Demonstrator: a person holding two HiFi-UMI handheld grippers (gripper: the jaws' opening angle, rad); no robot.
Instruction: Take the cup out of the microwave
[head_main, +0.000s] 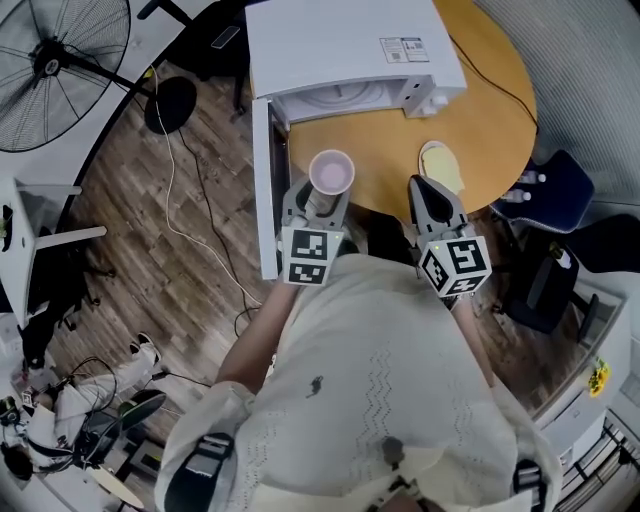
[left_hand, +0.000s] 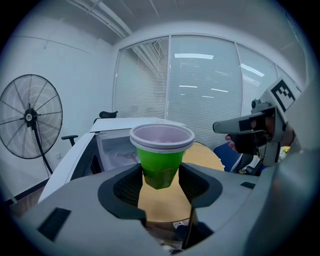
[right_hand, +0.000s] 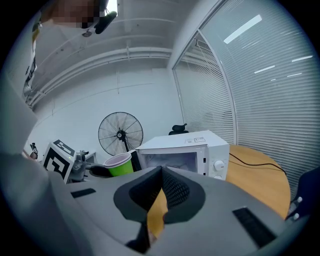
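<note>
A green plastic cup (left_hand: 160, 162) with a white rim and pink inside stands upright between the pads of my left gripper (left_hand: 161, 184), which is shut on its lower half. From above, the cup (head_main: 331, 172) hangs over the near edge of the round table, just in front of the white microwave (head_main: 340, 45), whose door (head_main: 264, 190) swings open to the left. My left gripper (head_main: 318, 203) is below it. My right gripper (head_main: 428, 188) hovers to the right over the table edge. Its jaws (right_hand: 161, 172) are shut with nothing between them. The cup (right_hand: 119, 165) also shows at left in the right gripper view.
The wooden table (head_main: 490, 120) carries the microwave and a pale yellow oval thing (head_main: 441, 165) near my right gripper. A standing fan (head_main: 60, 70) and a white cable lie on the floor at left. A blue chair (head_main: 550, 190) stands at the right.
</note>
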